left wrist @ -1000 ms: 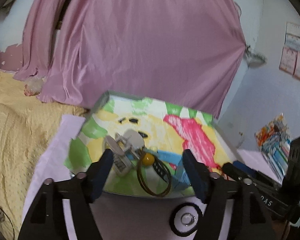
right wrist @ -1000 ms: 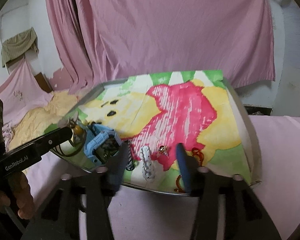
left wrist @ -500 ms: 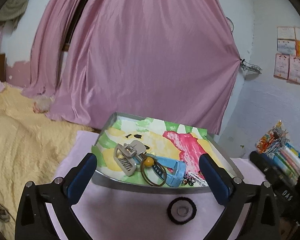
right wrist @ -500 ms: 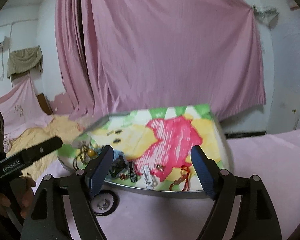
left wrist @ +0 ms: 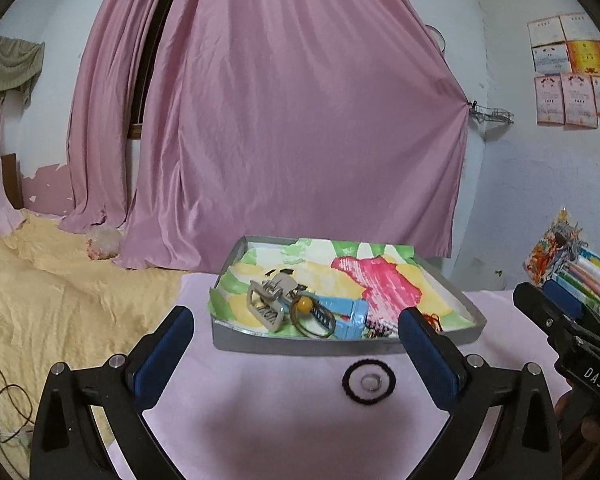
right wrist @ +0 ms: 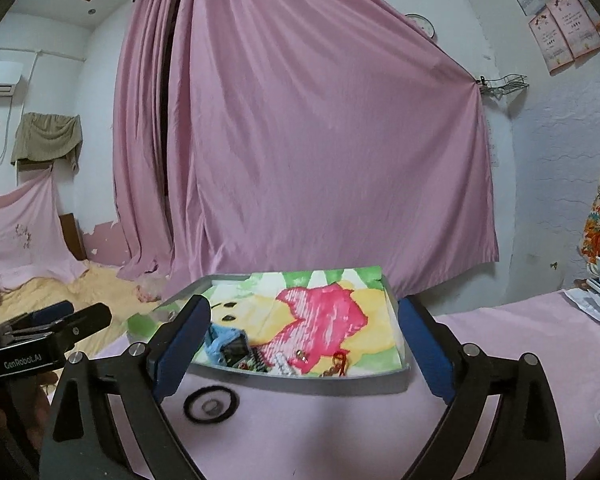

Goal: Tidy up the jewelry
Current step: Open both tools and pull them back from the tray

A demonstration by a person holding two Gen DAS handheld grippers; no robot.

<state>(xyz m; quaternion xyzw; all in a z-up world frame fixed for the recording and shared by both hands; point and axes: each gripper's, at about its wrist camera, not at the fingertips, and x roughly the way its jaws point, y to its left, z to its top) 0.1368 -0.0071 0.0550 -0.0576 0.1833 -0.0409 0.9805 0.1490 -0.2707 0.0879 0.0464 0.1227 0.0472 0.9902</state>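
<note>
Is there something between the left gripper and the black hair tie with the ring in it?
Nothing visible. The black hair tie lies on bare pink cloth before the tray, ahead of the open left gripper.

Tray's small trinkets (right wrist: 300, 356) indistinct

Dim, soft indoor light with a pink cast, broad faint shadow fell on the surface (left wrist: 284, 412) beneath the tongs, strong fisheye bending and black vignette at corners, tray (right wrist: 356, 382) contents slightly blurred.
</note>
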